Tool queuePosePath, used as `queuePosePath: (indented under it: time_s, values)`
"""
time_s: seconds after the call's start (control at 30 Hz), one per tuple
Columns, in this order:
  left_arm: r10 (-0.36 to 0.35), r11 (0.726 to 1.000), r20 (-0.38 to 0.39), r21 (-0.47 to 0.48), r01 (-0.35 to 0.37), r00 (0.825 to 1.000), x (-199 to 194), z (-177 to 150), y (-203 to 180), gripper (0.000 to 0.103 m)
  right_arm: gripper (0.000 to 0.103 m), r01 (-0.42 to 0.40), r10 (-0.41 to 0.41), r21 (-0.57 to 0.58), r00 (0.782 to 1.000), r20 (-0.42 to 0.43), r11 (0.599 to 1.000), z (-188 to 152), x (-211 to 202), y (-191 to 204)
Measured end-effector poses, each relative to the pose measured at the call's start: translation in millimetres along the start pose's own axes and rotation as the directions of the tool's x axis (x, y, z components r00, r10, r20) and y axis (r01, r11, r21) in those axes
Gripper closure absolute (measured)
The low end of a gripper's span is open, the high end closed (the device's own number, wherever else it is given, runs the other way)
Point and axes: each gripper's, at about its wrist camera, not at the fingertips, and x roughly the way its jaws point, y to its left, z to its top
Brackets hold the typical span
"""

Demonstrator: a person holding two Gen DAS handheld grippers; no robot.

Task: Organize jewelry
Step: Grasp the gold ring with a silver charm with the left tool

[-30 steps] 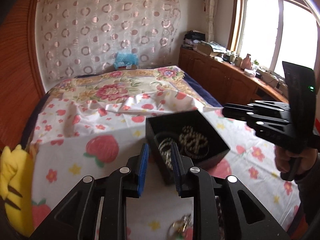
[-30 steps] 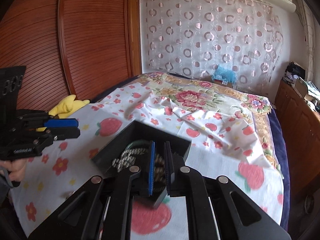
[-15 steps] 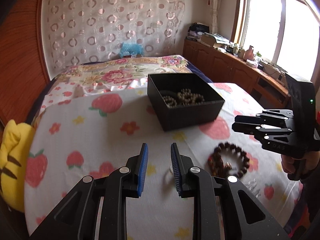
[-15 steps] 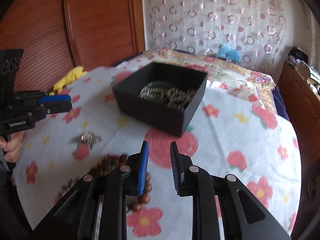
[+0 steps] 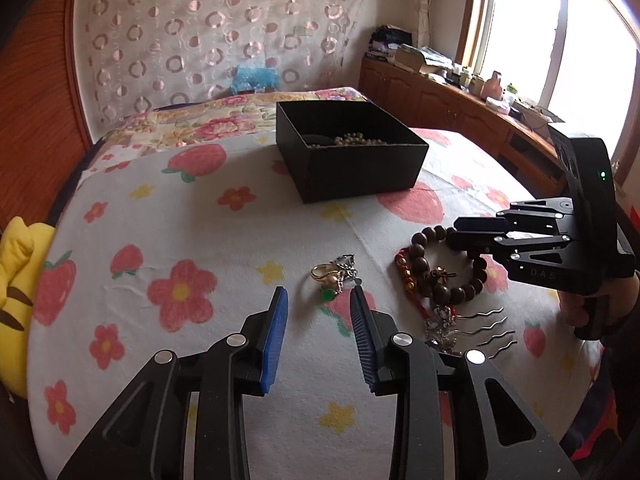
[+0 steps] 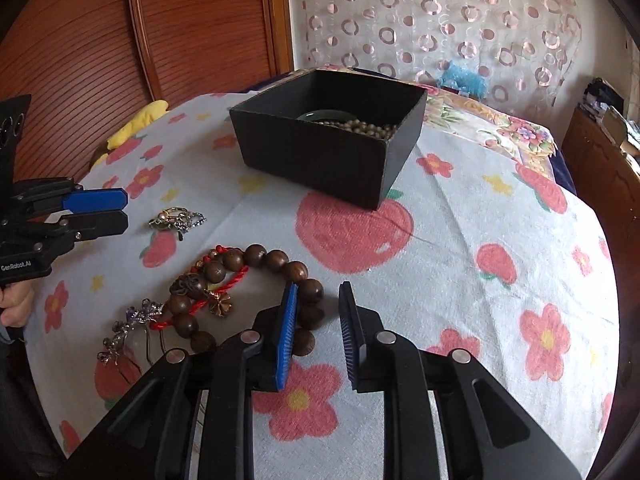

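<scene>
Strawberry-print table, loose jewelry low in frame, black box above.
Left tool opening, empty, near ring cluster; right tool released beside wooden bead bracelet, which may snag the red cord.

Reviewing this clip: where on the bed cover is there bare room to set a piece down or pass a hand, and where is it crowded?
Free: the cover right of the black box and of the right gripper, and the stretch between the box and the yellow plush. Crowded: the wooden bead bracelet, red cord, hairpins and ring cluster, lying close together near both grippers.
</scene>
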Motion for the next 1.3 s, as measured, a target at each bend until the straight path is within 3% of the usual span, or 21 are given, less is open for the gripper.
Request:
queuePosePath:
  time_s: [0.27, 0.43, 0.6, 0.67, 1.03, 1.2, 1.3]
  values:
    - [0.001, 1.0, -0.028, 0.013, 0.0, 1.0, 16, 5, -8, 0.073, 0.081, 0.057, -0.057, -0.043, 0.998, 0.003, 0.997, -2, 1, 8]
    - [-0.015, 1.0, -0.044, 0.005, 0.016, 0.999, 24, 10, -6, 0.073, 0.081, 0.039, -0.039, -0.023, 0.999, 0.003, 0.999, -1, 1, 6]
    - [-0.046, 0.999, -0.041, -0.005, 0.046, 0.998, 24, 12, -5, 0.099, 0.081, 0.047, -0.047, -0.03, 0.999, 0.003, 0.998, -1, 1, 4]
    - [-0.047, 0.999, -0.041, -0.002, 0.047, 0.998, 23, 11, -5, 0.103, 0.081, 0.047, -0.046, -0.03, 0.999, 0.003, 0.998, -1, 1, 4]
    - [-0.051, 0.998, 0.021, -0.022, 0.052, 0.998, 2, 14, 1, 0.103, 0.081, 0.049, -0.049, -0.031, 0.999, 0.003, 0.998, -1, 1, 5]
    - [-0.058, 0.998, -0.008, -0.031, 0.058, 0.998, 8, 11, 0, 0.103, 0.081, 0.049, -0.049, -0.031, 0.999, 0.003, 0.998, -1, 1, 5]
    - [-0.067, 0.997, -0.026, -0.033, 0.067, 0.997, 13, 9, -2, 0.094, 0.081, 0.048, -0.048, -0.031, 0.999, 0.003, 0.998, -1, 1, 5]
